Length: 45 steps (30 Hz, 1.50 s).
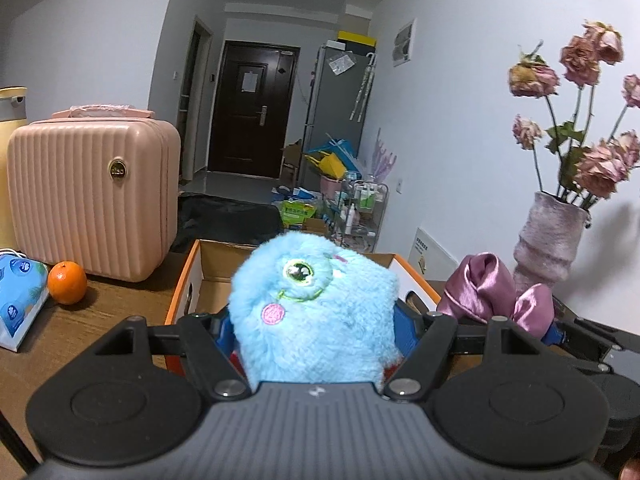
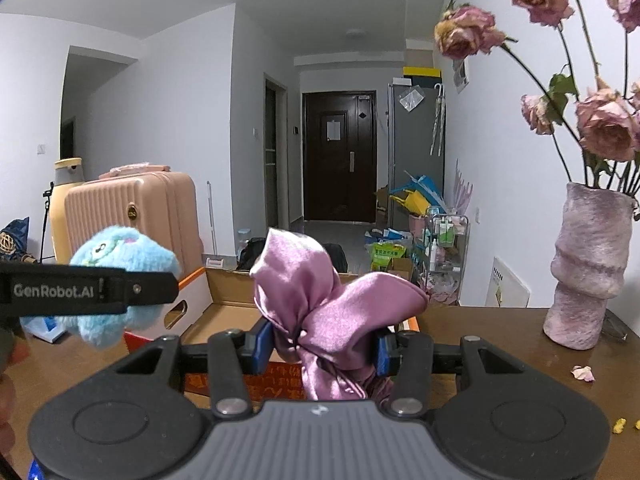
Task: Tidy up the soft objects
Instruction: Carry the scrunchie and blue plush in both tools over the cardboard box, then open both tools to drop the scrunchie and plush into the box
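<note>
With the left gripper (image 1: 316, 332) clamped on the plush (image 1: 316, 312) and the right gripper (image 2: 320, 350) on the satin (image 2: 328, 312) — both just short of the box (image 2: 224, 316) — carry each well over the rim before parting the fingers.

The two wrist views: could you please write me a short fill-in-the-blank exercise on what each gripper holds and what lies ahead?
1. The left gripper is shut on a fluffy toy whose colour is ____.
2. The right gripper is shut on a satin cloth whose colour is ____.
3. Just beyond both grippers stands an open cardboard ____ with an orange rim.
4. The round fruit beside the pink suitcase is an ____.

Missing words: blue; purple; box; orange
</note>
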Each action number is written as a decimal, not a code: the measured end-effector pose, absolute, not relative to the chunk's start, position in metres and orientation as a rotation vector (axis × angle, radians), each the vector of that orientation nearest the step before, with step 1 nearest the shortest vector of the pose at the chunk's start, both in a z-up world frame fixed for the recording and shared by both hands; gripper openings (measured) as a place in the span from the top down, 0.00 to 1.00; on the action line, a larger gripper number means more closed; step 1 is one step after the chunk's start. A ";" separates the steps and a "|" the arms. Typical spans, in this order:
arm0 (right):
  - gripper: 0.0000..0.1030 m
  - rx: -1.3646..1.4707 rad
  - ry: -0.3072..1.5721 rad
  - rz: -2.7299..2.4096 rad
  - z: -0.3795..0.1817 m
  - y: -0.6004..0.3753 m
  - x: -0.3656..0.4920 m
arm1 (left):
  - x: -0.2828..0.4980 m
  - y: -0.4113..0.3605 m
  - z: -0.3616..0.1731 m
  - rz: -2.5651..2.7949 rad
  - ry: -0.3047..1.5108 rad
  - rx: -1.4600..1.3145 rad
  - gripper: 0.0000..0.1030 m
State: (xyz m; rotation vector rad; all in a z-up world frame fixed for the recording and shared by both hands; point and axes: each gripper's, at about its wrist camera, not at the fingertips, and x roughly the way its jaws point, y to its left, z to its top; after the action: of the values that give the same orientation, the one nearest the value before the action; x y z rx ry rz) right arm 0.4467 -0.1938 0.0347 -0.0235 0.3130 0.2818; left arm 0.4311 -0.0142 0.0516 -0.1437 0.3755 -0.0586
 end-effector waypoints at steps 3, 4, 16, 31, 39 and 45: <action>0.55 -0.029 0.323 0.280 0.035 -0.190 0.460 | 0.444 -0.012 0.052 -0.042 0.377 -0.152 0.29; 0.55 -0.029 0.324 0.279 0.035 -0.189 0.464 | 0.448 -0.012 0.052 -0.038 0.376 -0.154 0.29; 0.54 -0.041 0.333 0.288 0.043 -0.173 0.510 | 0.496 -0.002 0.049 0.025 0.391 -0.177 0.29; 0.54 -0.016 0.450 0.286 0.025 -0.172 0.573 | 0.544 0.008 0.036 0.105 0.430 -0.167 0.29; 0.54 -0.016 0.493 0.291 0.008 -0.170 0.584 | 0.561 0.009 0.015 0.139 0.495 -0.137 0.29; 0.25 -0.038 0.492 0.277 0.010 -0.170 0.586 | 0.562 0.007 0.010 0.151 0.520 -0.113 0.02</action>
State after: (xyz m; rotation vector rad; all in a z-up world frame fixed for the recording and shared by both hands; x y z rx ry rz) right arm 0.5858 -0.1696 0.0096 -0.0383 0.4920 0.2774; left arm 0.5620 0.0075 0.0101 -0.1133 0.5197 0.1514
